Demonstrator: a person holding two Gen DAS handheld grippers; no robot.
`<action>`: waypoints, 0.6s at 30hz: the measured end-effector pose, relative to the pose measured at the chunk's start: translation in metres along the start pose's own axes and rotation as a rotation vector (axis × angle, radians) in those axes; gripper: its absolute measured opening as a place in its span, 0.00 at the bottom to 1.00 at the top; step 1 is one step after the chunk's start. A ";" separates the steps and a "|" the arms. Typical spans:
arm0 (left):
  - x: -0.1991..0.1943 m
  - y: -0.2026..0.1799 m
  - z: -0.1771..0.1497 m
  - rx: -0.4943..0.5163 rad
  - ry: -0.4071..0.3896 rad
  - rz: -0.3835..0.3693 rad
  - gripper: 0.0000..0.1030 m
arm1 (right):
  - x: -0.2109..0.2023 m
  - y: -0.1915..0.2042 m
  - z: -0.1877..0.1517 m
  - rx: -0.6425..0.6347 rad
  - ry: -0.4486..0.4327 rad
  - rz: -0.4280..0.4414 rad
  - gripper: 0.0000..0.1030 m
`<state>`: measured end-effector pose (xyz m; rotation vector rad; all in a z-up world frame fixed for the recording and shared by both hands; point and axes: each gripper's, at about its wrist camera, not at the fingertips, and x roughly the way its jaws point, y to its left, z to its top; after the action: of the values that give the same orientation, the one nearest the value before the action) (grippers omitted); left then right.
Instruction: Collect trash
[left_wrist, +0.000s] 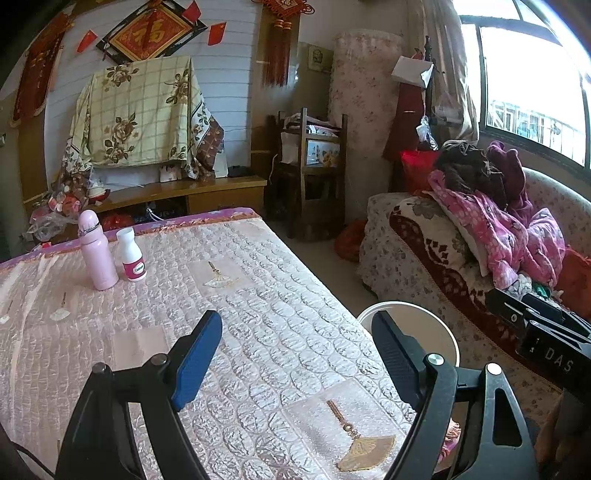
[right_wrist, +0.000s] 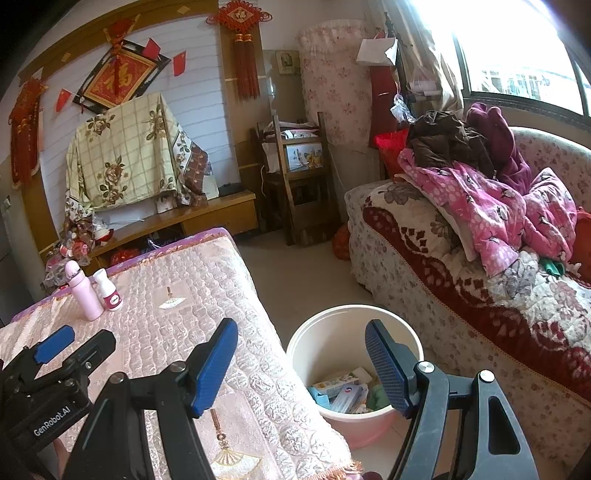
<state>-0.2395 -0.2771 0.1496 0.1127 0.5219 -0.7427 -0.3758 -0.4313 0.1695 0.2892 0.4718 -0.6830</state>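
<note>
Right claw probably above trash bucket

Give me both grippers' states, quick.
Left gripper: open, holding nothing.
Right gripper: open, holding nothing.

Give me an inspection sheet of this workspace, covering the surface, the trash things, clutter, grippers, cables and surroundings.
Surface: table under a pink quilted cover, mostly bare.
Job's things: bucket on the floor beside the table, packaging inside; pink bottle and white bottle upright at the far corner.
Clutter: clothes pile on the sofa.
Grippers: left gripper open, empty; right gripper open, empty, above the bucket.
Cables: thin cords near the TV cabinet.
Surroundings: window, cloth-draped TV, wooden chair.
</note>
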 end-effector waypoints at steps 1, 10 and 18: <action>0.001 0.000 0.000 0.000 0.003 -0.004 0.81 | 0.001 0.000 -0.001 -0.002 0.002 -0.001 0.73; 0.001 -0.004 0.001 0.016 0.011 -0.001 0.81 | 0.003 0.000 -0.001 0.001 0.004 0.003 0.73; 0.003 -0.008 0.001 0.029 0.012 -0.005 0.81 | 0.004 0.000 0.002 0.000 0.006 0.000 0.73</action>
<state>-0.2432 -0.2851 0.1497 0.1433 0.5232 -0.7552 -0.3726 -0.4344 0.1693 0.2911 0.4773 -0.6818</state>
